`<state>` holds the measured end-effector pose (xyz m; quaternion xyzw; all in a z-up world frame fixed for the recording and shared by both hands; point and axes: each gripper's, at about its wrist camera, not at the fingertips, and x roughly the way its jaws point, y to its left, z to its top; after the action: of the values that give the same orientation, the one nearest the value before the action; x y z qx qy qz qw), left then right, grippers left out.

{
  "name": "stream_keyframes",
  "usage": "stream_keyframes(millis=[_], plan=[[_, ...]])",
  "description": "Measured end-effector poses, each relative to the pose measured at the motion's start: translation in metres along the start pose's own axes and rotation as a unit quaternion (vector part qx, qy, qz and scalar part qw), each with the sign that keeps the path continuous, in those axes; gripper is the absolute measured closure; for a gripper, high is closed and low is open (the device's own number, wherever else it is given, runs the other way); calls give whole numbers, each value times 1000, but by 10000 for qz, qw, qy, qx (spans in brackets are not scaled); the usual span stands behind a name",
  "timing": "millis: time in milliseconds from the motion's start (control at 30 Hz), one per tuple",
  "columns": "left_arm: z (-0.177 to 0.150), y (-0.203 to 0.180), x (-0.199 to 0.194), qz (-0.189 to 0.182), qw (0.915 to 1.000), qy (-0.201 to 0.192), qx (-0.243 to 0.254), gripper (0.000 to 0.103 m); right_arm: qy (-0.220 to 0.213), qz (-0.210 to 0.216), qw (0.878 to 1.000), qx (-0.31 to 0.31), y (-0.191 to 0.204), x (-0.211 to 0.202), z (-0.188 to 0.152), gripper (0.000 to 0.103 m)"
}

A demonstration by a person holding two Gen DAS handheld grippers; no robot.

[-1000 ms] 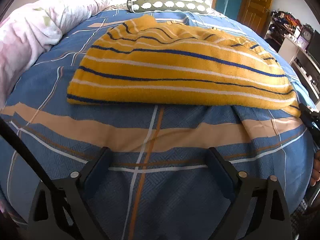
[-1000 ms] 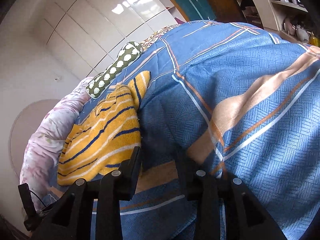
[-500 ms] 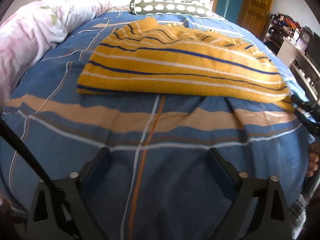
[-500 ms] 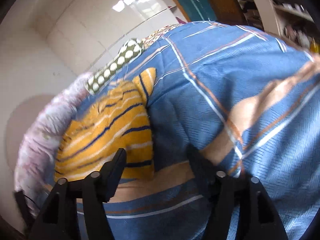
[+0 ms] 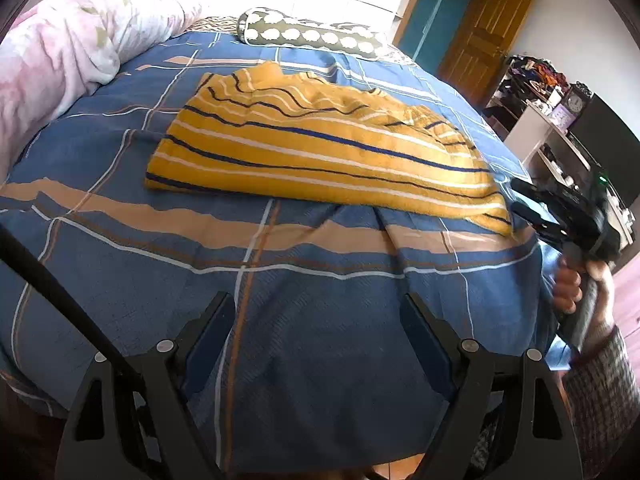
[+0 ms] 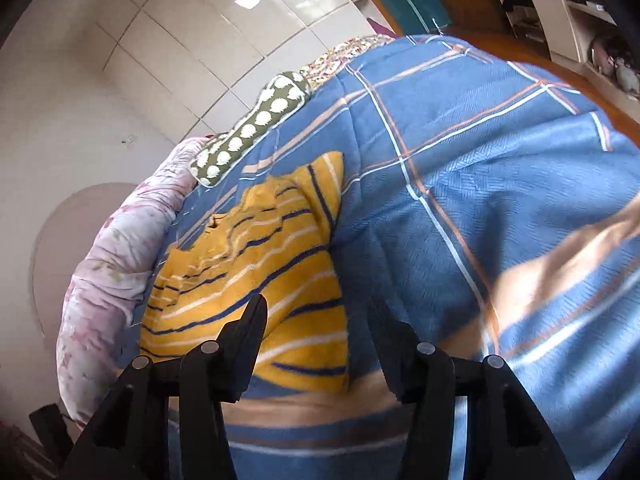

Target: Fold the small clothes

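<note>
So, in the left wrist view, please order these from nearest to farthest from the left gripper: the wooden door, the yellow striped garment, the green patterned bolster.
1. yellow striped garment, mid-bed.
2. green patterned bolster, far bed edge.
3. wooden door, behind, upper right.

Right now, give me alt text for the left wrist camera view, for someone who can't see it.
A yellow striped garment lies folded on a blue plaid bedspread. The left gripper hovers in front of it, jaws closing on nothing. At the right edge, a hand holds the right gripper near the garment's corner.
</note>
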<state>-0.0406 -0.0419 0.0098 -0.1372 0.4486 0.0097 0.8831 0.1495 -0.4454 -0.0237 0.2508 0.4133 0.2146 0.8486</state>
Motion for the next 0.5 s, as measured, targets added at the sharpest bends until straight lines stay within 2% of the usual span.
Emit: stream_keyframes(millis=[300, 433, 467, 500], plan=[[-3, -7, 1, -5, 10000, 46, 82, 19, 412, 544, 9971, 346, 1, 64, 14, 51], [-4, -7, -2, 8, 10000, 4, 91, 19, 462, 470, 9974, 298, 6, 71, 15, 51], [-4, -6, -2, 7, 10000, -13, 81, 19, 478, 472, 9972, 319, 5, 70, 14, 53], [-3, -4, -4, 3, 10000, -37, 68, 19, 508, 474, 9968, 390, 4, 70, 13, 64]])
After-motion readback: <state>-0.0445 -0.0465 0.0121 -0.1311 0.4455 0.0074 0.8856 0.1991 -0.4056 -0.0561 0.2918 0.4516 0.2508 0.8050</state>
